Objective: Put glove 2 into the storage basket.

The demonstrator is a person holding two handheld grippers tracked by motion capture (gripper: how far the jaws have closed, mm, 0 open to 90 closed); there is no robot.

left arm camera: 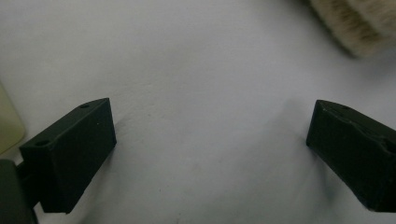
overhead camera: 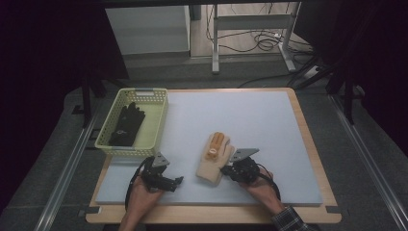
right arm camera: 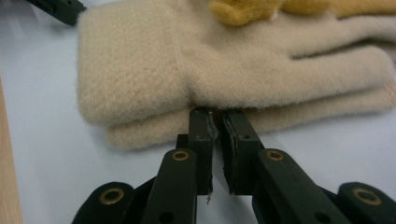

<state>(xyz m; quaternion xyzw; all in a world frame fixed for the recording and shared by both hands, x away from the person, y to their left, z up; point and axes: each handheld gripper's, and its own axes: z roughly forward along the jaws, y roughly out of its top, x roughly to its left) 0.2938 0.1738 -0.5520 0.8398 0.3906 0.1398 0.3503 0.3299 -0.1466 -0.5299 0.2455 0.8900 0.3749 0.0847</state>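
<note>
A beige fleece glove (overhead camera: 210,166) lies on the pale blue mat, with a smaller orange glove (overhead camera: 215,146) on top of it. My right gripper (overhead camera: 229,168) is at the beige glove's near right edge. In the right gripper view its jaws (right arm camera: 215,116) stand almost together, tips pressed into the edge of the beige glove (right arm camera: 154,65), where the fabric puckers; the orange glove (right arm camera: 247,11) shows at the top. My left gripper (overhead camera: 176,182) rests low on the mat, left of the glove. Its jaws (left arm camera: 210,140) are wide apart with bare mat between them.
A pale yellow basket (overhead camera: 162,120) stands at the mat's left side with black gloves (overhead camera: 126,124) inside. The mat (overhead camera: 260,125) lies on a wooden table. A corner of the basket (left arm camera: 7,123) and the beige glove's cuff (left arm camera: 359,23) appear in the left gripper view.
</note>
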